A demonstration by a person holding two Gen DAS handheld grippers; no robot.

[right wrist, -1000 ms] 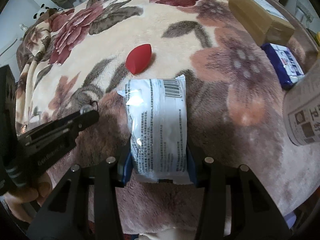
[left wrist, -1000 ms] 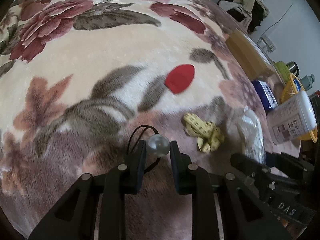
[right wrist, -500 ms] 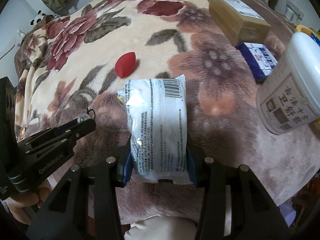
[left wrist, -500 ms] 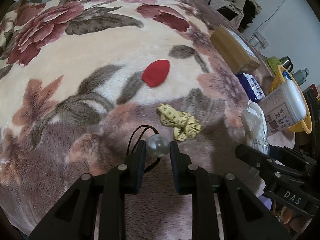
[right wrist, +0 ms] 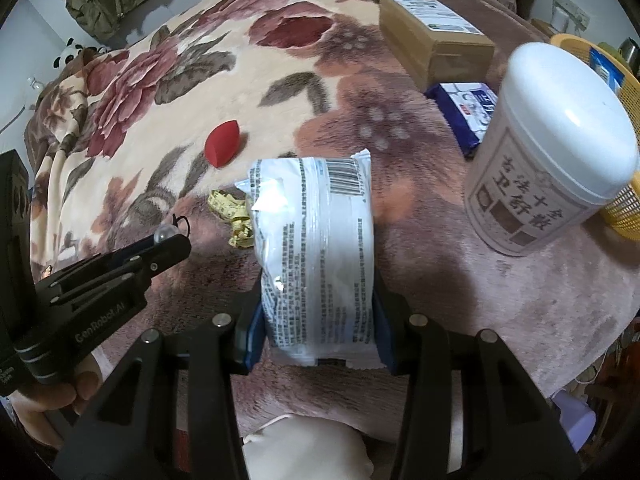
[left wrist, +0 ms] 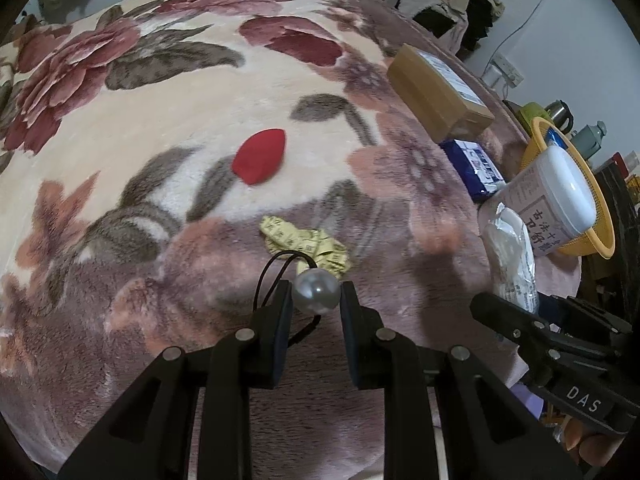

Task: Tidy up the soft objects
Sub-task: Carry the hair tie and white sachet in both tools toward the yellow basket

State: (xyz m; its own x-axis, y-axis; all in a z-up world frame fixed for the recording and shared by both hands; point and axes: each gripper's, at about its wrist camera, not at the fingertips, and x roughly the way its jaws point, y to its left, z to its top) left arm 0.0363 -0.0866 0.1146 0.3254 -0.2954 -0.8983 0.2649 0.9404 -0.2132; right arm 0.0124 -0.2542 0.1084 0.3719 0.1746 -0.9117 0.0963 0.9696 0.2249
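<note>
Now left fingers point(left wrist: 316, 304) pinch a glossy round bead point(left wrist: 316, 291); right fingers point(right wrist: 318, 332) squeeze a crinkly plastic packet point(right wrist: 316, 256).

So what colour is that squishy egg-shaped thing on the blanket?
Red. The egg-shaped sponge shows best in the left wrist view.

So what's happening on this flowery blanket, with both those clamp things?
A person is tidying soft items. The left hand-held gripper is shut on a pearl bead hair tie; the right hand-held gripper grips a white plastic packet. A red sponge and a yellow tape measure lie on the blanket.
</note>
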